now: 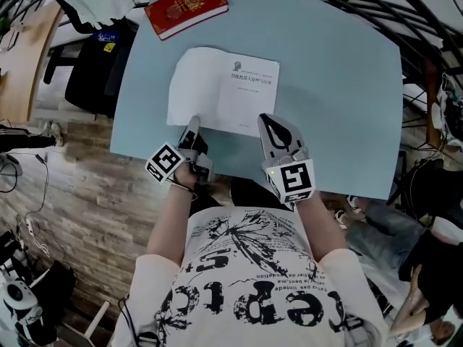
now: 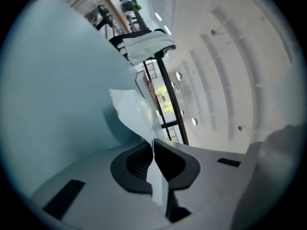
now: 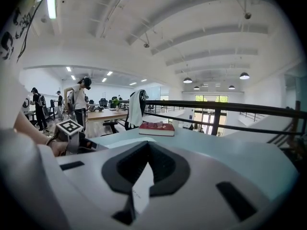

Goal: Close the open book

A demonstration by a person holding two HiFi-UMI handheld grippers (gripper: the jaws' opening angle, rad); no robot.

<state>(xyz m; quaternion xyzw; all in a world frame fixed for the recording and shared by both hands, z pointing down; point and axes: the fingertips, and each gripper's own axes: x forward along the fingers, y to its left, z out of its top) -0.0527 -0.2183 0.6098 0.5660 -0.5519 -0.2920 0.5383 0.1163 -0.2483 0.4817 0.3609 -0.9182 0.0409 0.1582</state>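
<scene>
An open white book (image 1: 223,92) lies flat on the light blue table (image 1: 333,85), its right page bearing a small printed title. My left gripper (image 1: 192,123) is at the book's near left edge, shut on a white page (image 2: 136,114) that curls up between its jaws (image 2: 153,150). My right gripper (image 1: 271,121) sits at the near right edge, shut on a strip of the right page (image 3: 141,190) that shows between its closed jaws (image 3: 147,164). Both point away from me, slightly downward.
A closed red book (image 1: 187,7) lies at the table's far left corner, and it also shows as the red book (image 3: 157,128) ahead of the right gripper. A black bag (image 1: 94,63) stands on the wooden floor to the left. Black railings (image 3: 216,107) run behind the table.
</scene>
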